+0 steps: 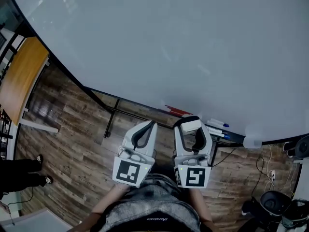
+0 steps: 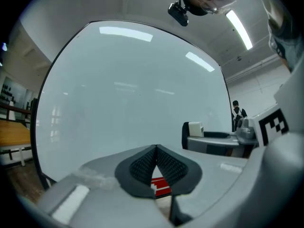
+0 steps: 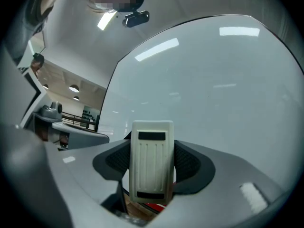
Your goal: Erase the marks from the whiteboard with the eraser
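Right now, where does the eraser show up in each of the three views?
Head view: the eraser sits lower centre-right, clamped in the right gripper.
Left gripper view: the eraser is a small white block mid-right.
Right gripper view: the eraser stands bottom centre, between the fingers.
Shared landmark: the whiteboard, behind it in every view.

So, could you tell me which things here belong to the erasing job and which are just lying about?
Job: large white whiteboard; white ribbed plastic eraser, clamped in the right gripper.
Lying about: blue-capped markers; flat red item; orange wooden table; left gripper, shut and empty.
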`<act>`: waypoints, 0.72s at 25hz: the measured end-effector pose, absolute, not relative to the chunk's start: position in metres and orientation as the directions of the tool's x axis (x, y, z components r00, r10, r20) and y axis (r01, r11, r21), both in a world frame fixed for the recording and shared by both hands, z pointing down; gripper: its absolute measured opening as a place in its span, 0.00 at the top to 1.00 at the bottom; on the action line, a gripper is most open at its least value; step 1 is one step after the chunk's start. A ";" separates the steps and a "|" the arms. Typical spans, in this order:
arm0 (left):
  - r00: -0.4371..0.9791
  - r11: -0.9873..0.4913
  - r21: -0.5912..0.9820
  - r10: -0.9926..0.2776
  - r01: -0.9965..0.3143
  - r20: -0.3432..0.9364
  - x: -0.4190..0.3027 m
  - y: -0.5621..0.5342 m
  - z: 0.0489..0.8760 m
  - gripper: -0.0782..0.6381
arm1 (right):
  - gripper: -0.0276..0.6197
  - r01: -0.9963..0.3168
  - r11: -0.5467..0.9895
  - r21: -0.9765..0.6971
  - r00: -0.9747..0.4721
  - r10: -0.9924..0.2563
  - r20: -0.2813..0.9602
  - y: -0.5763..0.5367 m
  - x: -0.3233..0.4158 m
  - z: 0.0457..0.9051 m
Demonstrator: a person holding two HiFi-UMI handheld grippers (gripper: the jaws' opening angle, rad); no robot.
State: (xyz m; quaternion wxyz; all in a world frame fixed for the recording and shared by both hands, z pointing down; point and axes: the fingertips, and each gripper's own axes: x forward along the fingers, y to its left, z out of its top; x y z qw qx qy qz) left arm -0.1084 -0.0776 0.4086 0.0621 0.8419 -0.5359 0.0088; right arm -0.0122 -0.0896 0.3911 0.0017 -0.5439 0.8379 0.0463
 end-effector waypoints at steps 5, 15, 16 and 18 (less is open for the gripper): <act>0.427 -0.426 0.032 -0.904 -0.904 0.035 -0.109 -0.075 0.382 0.89 | 0.55 -0.887 0.455 0.077 -0.460 -0.883 -0.091 -0.088 -0.034 0.371; 0.394 -0.394 0.012 -0.918 -0.919 0.045 -0.121 -0.072 0.380 0.89 | 0.56 -0.860 0.500 0.100 -0.508 -0.858 -0.083 -0.087 -0.056 0.366; 0.392 -0.392 0.011 -0.919 -0.920 0.051 -0.122 -0.072 0.381 0.89 | 0.56 -0.859 0.502 0.100 -0.510 -0.856 -0.082 -0.086 -0.057 0.366; 0.387 -0.387 0.008 -0.920 -0.922 0.057 -0.125 -0.071 0.382 0.89 | 0.56 -0.856 0.507 0.104 -0.515 -0.853 -0.081 -0.085 -0.060 0.365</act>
